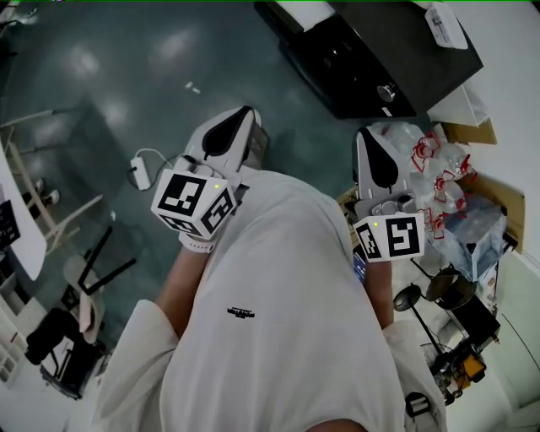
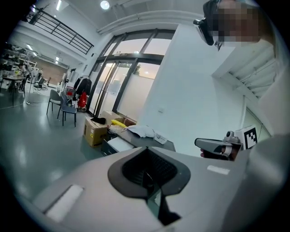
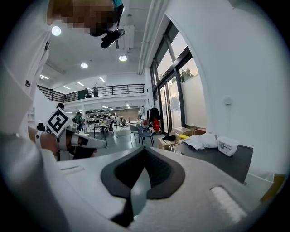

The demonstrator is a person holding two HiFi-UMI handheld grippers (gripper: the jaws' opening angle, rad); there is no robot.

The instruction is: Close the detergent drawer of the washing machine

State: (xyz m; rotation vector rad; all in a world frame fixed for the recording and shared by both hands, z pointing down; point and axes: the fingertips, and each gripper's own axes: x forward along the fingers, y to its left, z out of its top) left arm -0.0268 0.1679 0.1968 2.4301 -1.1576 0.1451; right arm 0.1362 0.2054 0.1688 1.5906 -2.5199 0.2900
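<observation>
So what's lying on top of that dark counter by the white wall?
On the dark counter lie a crumpled white cloth or bag and a small white box. Whatever sits beneath the cloth, or inside the box, is covered.

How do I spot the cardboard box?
Find the tall windows. Near their foot stands a dark table, and the cardboard box sits on the floor between it and the grey chairs. It is brown, with something black on top.

Glossy grey-green floor (image 1: 101,93) carries a small white adapter with a cable (image 1: 139,171). The black counter (image 1: 396,63) holds a white labelled box (image 1: 445,25).
</observation>
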